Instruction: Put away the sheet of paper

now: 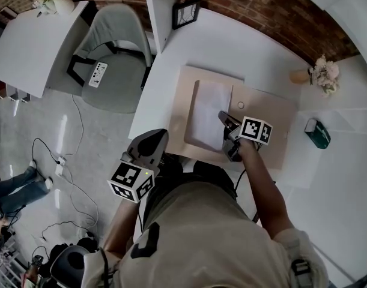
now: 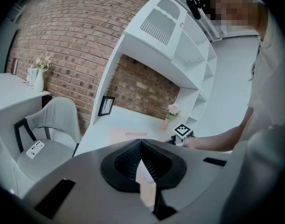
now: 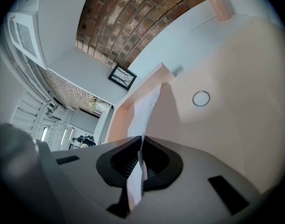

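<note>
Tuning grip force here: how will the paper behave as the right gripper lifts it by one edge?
Probably floppy: the paper curves away from the right gripper clamped on its edge. Likely very light, being one thin sheet, so a gentle pinch should hold. Its far end may drag across the mat.

2 grippers (image 1: pixel 161 135) (image 1: pixel 223 115), 1 sheet (image 1: pixel 207 114), 1 chair (image 1: pixel 114 38), 1 pic frame (image 1: pixel 186 14), 2 flower vases (image 1: pixel 52 0) (image 1: pixel 320 75), 1 mat (image 1: pixel 266 122).

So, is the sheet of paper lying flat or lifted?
Lifted at one edge: the right hand-held gripper is shut on the sheet of paper, which rises off the mat.
</note>
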A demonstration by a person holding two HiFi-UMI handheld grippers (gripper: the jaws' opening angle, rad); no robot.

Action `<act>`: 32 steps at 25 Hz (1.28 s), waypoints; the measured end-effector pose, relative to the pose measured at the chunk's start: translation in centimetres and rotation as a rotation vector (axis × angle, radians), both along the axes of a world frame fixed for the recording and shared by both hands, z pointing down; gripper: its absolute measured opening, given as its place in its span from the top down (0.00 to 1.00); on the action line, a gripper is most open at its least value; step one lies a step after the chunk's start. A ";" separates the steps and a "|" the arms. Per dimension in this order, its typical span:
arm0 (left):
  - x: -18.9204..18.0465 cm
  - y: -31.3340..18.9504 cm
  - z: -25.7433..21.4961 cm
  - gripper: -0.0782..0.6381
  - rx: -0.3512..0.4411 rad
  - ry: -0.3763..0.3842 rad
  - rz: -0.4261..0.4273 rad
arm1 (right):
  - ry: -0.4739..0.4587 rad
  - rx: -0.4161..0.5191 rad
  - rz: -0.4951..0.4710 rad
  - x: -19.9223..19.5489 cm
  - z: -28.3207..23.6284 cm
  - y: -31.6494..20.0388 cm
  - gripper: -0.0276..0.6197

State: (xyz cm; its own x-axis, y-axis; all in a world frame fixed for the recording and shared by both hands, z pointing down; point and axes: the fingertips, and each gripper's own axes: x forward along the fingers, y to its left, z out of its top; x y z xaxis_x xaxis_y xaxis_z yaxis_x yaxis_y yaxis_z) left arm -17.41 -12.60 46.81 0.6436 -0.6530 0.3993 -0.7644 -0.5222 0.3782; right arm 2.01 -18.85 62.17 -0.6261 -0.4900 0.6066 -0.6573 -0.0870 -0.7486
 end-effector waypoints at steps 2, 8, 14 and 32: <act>-0.1 0.0 0.0 0.87 0.000 -0.003 -0.002 | 0.000 0.001 0.000 0.0 0.0 0.0 0.91; -0.2 0.2 0.0 0.87 0.000 -0.005 -0.002 | -0.002 0.002 0.006 -0.1 0.0 0.1 0.91; -0.1 0.6 0.0 0.87 -0.008 -0.010 0.008 | -0.003 0.002 0.009 -0.2 0.1 0.1 0.91; 0.4 0.9 -0.6 0.87 0.002 -0.032 0.019 | -0.021 0.010 0.025 -0.3 0.2 0.1 0.91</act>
